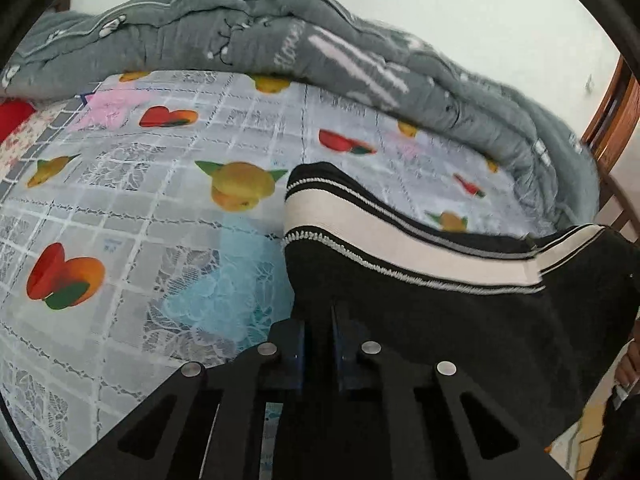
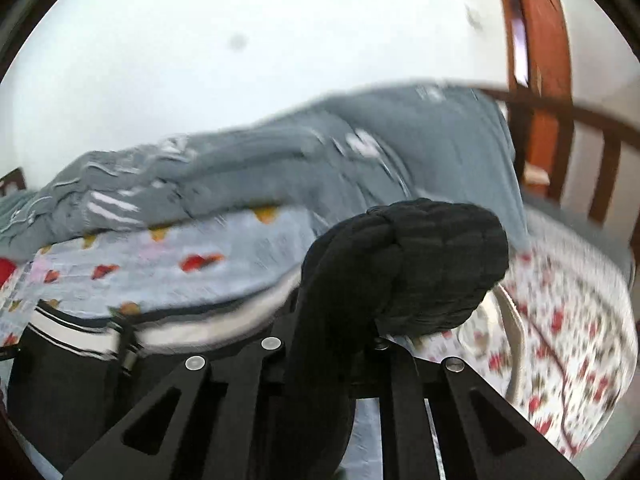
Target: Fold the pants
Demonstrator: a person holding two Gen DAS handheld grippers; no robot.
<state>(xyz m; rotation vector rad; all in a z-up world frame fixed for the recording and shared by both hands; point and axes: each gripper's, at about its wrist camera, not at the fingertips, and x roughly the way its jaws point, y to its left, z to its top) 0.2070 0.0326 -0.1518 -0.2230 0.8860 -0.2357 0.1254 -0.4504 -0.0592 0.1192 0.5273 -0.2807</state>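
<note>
The black pants have a white side stripe with thin black lines. In the left wrist view my left gripper is shut on the black cloth near the stripe and holds it above the bed. In the right wrist view my right gripper is shut on a bunched black ribbed end of the pants, lifted off the bed. The striped part of the pants hangs at the lower left there. The fingertips of both grippers are hidden by cloth.
The bed sheet is grey-white with a fruit print. A rolled grey quilt lies along the far side by the white wall. A floral sheet lies at the right. A wooden bed frame stands at the right.
</note>
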